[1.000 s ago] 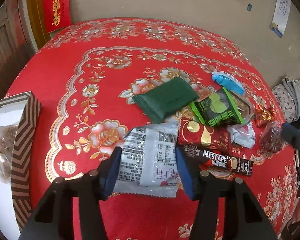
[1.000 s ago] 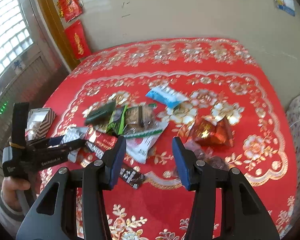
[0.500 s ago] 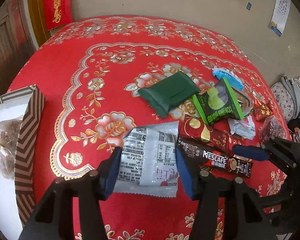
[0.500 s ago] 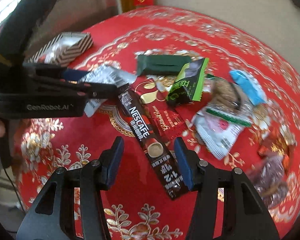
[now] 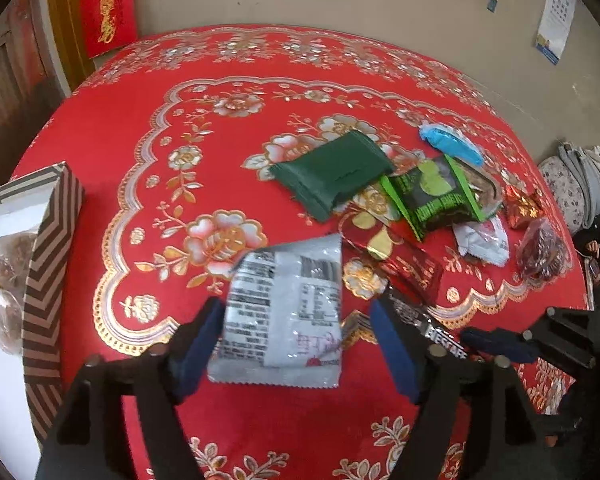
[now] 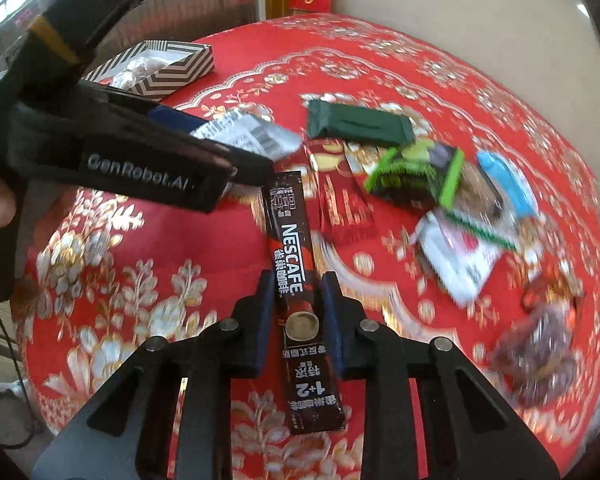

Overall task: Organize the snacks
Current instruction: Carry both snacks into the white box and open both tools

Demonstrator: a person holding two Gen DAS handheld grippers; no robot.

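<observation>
— Currently, what does my right gripper (image 6: 294,312) hold?

— I have it clamped on the Nescafé stick (image 6: 296,280), jaws narrow, pads pressing both long edges near the stick's middle. The stick's far end reaches up toward the left gripper (image 6: 236,168).

— And the left?

— My left gripper (image 5: 296,344) is opening. The silver packet (image 5: 286,312) sits between its jaws with a gap on the right side; it looks blurred, and I cannot tell whether the left pad touches it.

— Other snacks?

— On the red cloth (image 5: 148,128): a green pouch (image 5: 332,178), a black-and-green packet (image 5: 432,194) and a blue wrapper (image 5: 450,144) beyond. The striped box (image 5: 48,248) stands at the left edge, bagged snacks inside.
</observation>
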